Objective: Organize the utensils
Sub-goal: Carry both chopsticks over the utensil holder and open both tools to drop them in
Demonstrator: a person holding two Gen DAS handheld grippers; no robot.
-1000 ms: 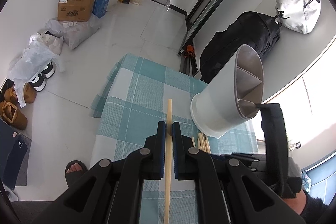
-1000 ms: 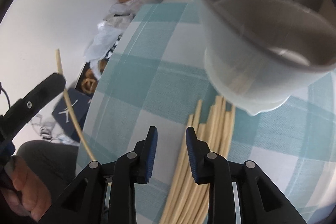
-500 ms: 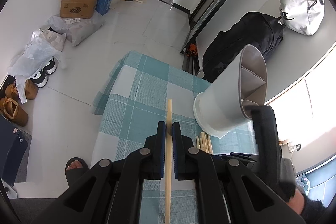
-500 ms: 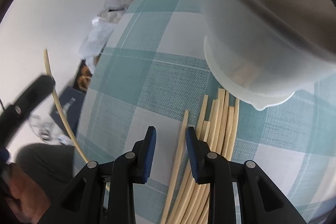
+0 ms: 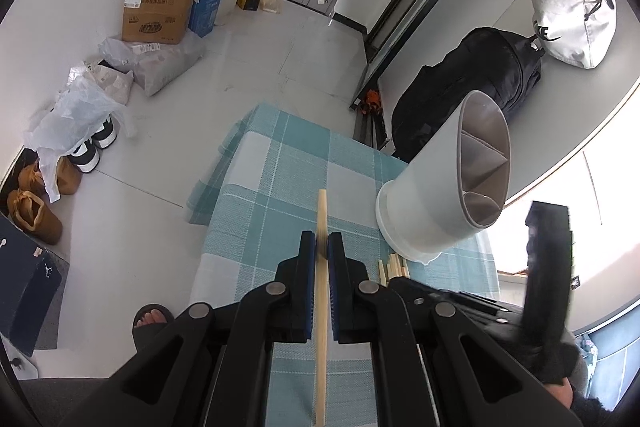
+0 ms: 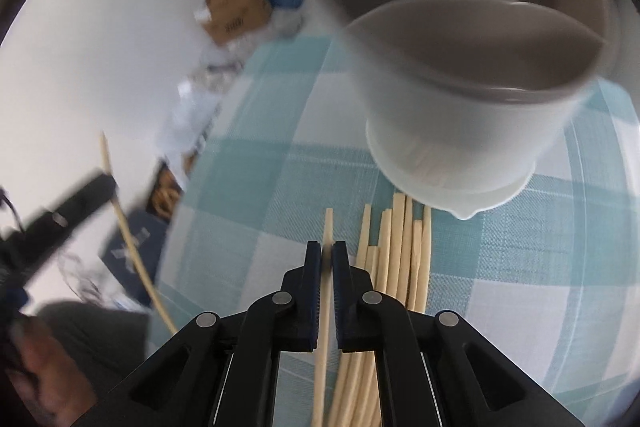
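- The right gripper (image 6: 326, 253) has just been closing and is now clamped on one chopstick (image 6: 327, 227), the leftmost of the bundle (image 6: 400, 247) lying on the worktop (image 6: 248, 195).
- That chopstick's long axis runs straight along the gripper's fingers, its free tip pointing ahead towards the holder (image 6: 460, 131).
- The holder stands just beyond the bundle's far ends, ahead and to the right of the right gripper, its divided mouth well above the sticks.
- The left gripper (image 5: 321, 245) is clamped on another chopstick (image 5: 322, 211), also lengthwise between its fingers.
- From the left view the holder (image 5: 432, 203) lies ahead to the right; the right hand looks nearer to it.
- To drop in, I judge each stick must be tipped upright over a compartment.
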